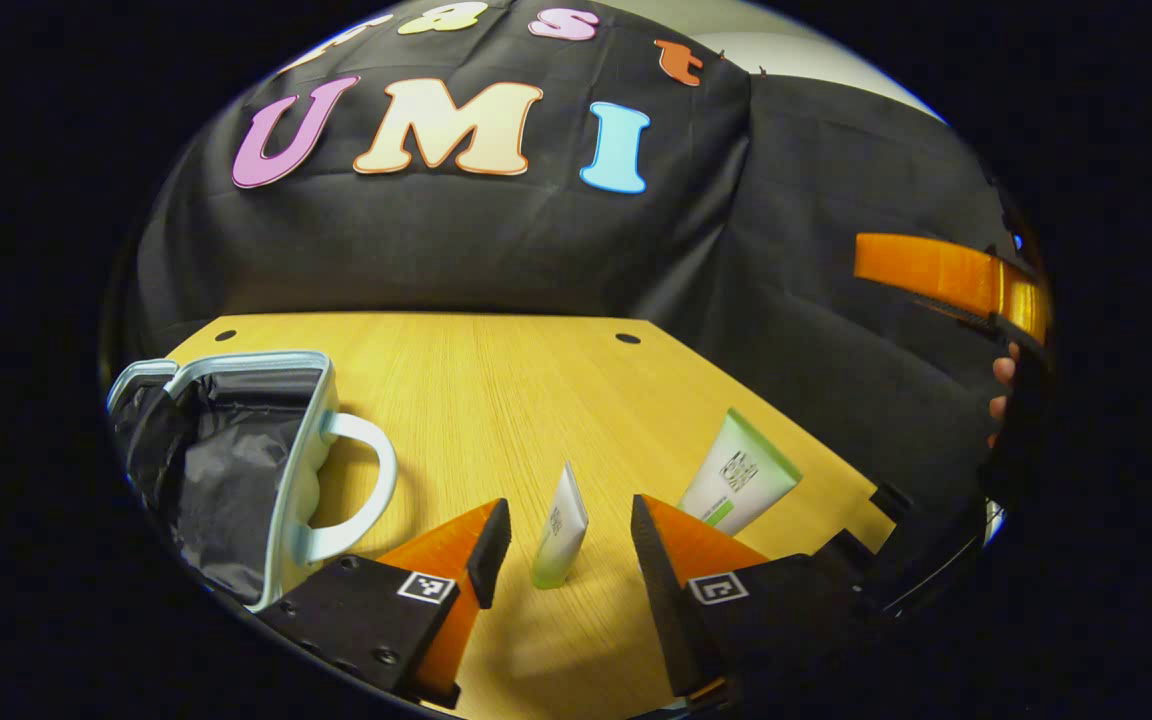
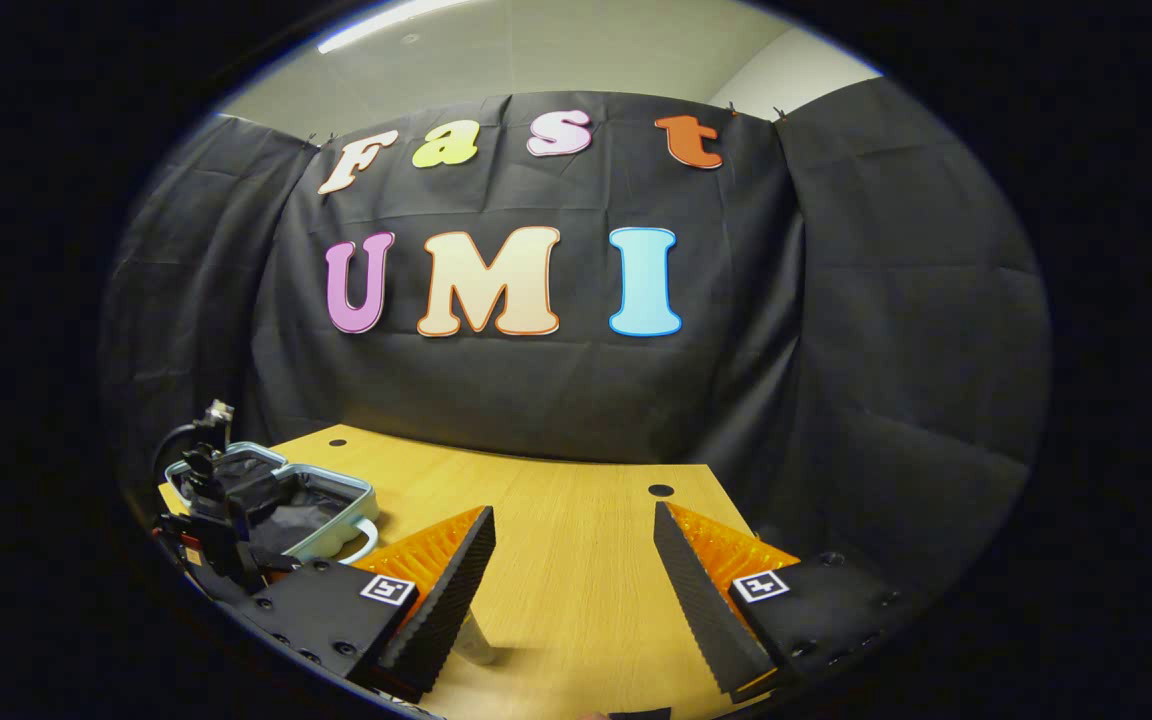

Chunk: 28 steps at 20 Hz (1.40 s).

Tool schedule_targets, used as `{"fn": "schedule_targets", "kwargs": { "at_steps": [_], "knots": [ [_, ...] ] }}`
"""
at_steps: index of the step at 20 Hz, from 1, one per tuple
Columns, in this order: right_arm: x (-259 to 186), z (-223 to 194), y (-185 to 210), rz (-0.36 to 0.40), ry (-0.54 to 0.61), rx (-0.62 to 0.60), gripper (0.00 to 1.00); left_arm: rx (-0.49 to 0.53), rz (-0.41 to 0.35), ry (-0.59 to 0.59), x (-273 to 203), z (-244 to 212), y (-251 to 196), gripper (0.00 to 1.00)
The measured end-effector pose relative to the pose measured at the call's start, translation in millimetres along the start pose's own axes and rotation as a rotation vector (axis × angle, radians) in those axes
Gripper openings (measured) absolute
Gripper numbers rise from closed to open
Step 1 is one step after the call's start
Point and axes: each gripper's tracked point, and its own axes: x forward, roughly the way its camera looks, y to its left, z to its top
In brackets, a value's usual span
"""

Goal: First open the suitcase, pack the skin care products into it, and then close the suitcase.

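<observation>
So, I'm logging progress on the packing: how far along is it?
Done: the suitcase lies open. In hand: the left gripper, jaws open, straddles a small upright tube. Left: that tube, the larger tube lying on the table, then closing. The right gripper is open.

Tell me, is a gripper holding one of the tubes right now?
No, nothing is held. The left gripper is open, with the small tube standing untouched between its fingers. The right gripper is open too.
</observation>
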Motion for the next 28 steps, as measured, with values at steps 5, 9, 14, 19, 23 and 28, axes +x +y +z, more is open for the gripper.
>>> {"fn": "schedule_targets", "kwargs": {
  "at_steps": [5,9,14,19,23,28],
  "knots": [
    [-1.5,-16.9,5.1,0.019,0.032,0.020,0.99,-0.002,0.014,0.070,14.5,-19.8,3.3,0.29],
    [-3.4,-33.5,30.1,0.085,0.053,0.029,0.99,-0.046,0.004,0.115,9.7,-19.6,3.7,0.11],
    [-3.0,-65.7,73.5,0.193,0.102,-0.003,0.99,-0.021,0.058,0.102,-23.5,6.6,19.1,0.11],
    [4.5,-104.3,92.3,0.236,0.155,-0.032,0.99,-0.038,0.124,0.083,-74.1,31.5,33.0,0.11],
    [8.1,-157.0,98.2,0.252,0.261,-0.031,0.98,-0.069,0.167,0.050,-113.1,53.2,39.6,0.11],
    [24.1,-201.7,97.2,0.229,0.362,-0.018,0.70,-0.069,0.263,0.029,-156.5,64.1,60.5,0.11]
  ]
}}
